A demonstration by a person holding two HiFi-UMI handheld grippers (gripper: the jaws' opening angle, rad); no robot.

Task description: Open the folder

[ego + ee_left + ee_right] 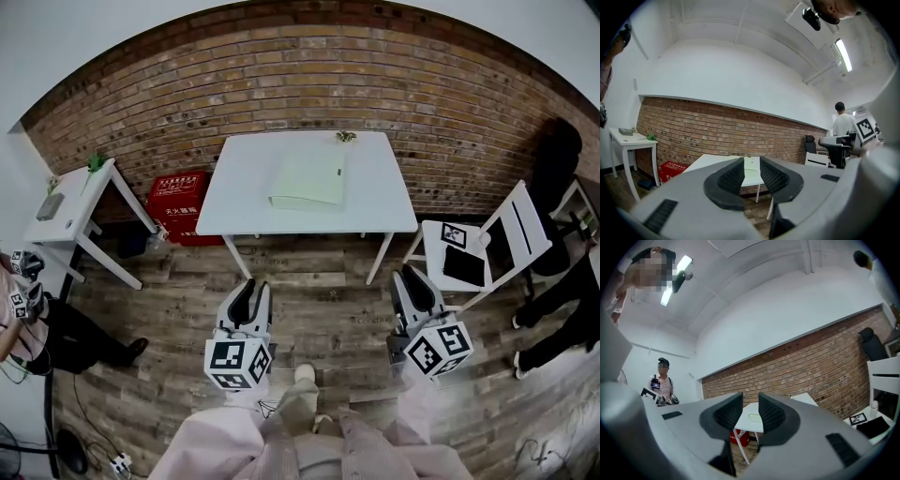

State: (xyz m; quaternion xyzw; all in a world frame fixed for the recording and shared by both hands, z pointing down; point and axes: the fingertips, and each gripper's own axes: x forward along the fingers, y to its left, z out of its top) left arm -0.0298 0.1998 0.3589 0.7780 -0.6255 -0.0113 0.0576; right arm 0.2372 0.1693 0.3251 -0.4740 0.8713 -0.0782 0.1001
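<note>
Presently my left gripper and right gripper are empty, jaws slightly apart, aimed at the closed folder lying flat on the white table well ahead, ready for its cover.

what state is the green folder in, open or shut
Shut: the pale green rectangular folder lies flat on the white rectangular table as one single slab, cover down.
</note>
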